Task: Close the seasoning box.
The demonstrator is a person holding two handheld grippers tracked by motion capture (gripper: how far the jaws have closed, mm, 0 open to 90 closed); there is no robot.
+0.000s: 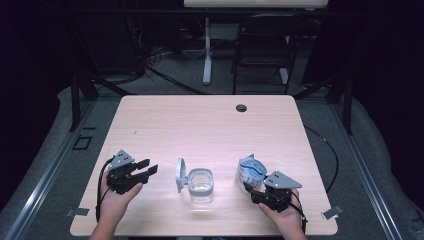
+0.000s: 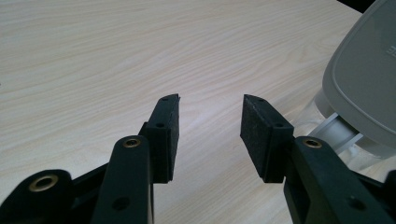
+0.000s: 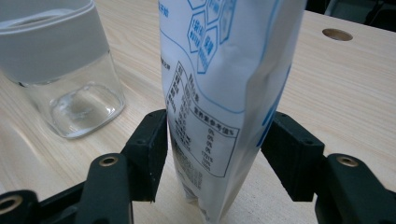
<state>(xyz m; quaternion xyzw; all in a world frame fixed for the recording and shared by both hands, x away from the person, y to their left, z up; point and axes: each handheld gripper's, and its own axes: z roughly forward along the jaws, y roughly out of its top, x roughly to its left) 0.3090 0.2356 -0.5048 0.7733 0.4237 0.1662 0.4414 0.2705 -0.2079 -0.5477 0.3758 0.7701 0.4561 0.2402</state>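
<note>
Clear square glass jar (image 1: pixel 201 186) w/ grey hinged lid (image 1: pixel 180 174) flipped up, nothing visible inside. Right claw (image 3: pixel 212 154) released, white-blue printed pouch (image 3: pixel 219 84) upright btwn its jaws on desk (image 1: pixel 200 125). Left claw (image 2: pixel 210 135) released, bare.

We note a black folding chair (image 1: pixel 262 47) at upper centre. A white table leg (image 1: pixel 207 50) stands to its left, over grey floor (image 1: pixel 165 85).

Black two-jaw left gripper (image 1: pixel 148 169) and right gripper (image 1: pixel 250 188); grey three-cornered top plates, brass-ringed screw holes, dark foam pads (image 2: pixel 254 128), trailing black cables.
</note>
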